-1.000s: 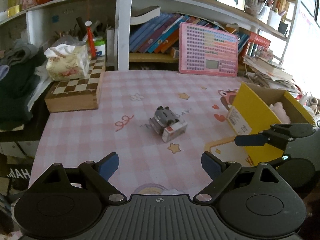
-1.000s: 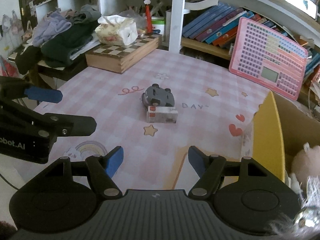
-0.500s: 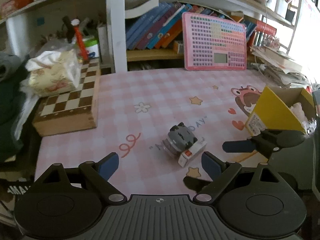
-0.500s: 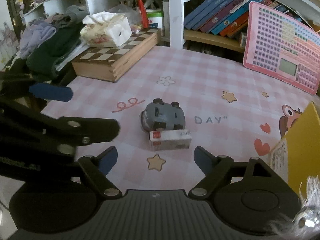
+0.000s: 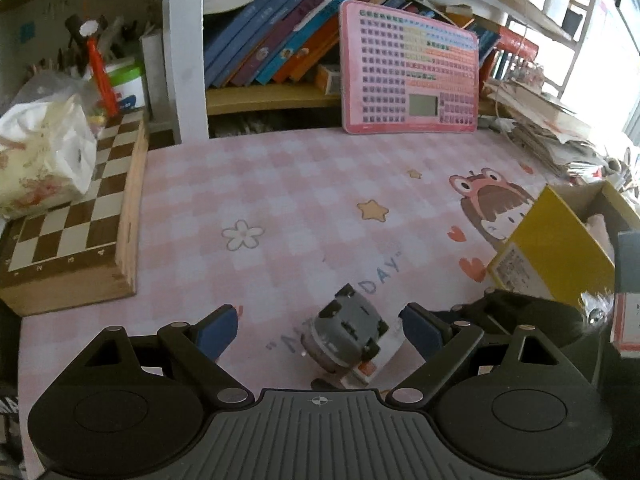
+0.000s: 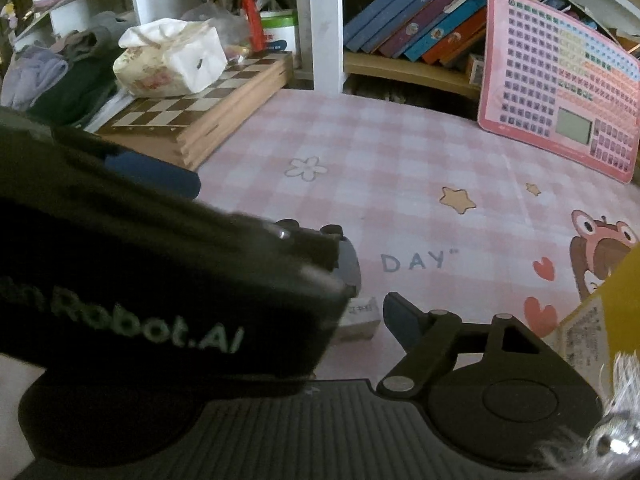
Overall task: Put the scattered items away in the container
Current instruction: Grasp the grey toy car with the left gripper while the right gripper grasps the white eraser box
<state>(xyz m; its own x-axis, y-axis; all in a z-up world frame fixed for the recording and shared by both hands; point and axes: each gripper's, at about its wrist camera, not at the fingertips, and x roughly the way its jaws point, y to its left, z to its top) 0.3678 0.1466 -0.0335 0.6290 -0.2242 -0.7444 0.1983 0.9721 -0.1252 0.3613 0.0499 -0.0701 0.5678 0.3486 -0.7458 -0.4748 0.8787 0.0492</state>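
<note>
A grey toy car (image 5: 347,328) lies on the pink checked mat with a small white and red box (image 5: 374,364) against its near side. My left gripper (image 5: 318,332) is open and the car sits between its blue-padded fingers. In the right wrist view the left gripper's black body (image 6: 152,280) hides most of the car (image 6: 349,264); the small box (image 6: 358,318) shows beside it. My right gripper is open; only its right finger (image 6: 400,316) shows. The yellow cardboard box (image 5: 560,252) stands at the right.
A wooden chessboard box (image 5: 76,228) with a tissue pack (image 5: 40,160) on it lies at the left. A pink keypad toy (image 5: 408,80) leans on the bookshelf behind. Paper stacks (image 5: 548,132) sit at the far right.
My left gripper has moved forward and down until the toy car sits between its fingers. It now crosses in front of the right wrist camera. Both grippers stay open.
</note>
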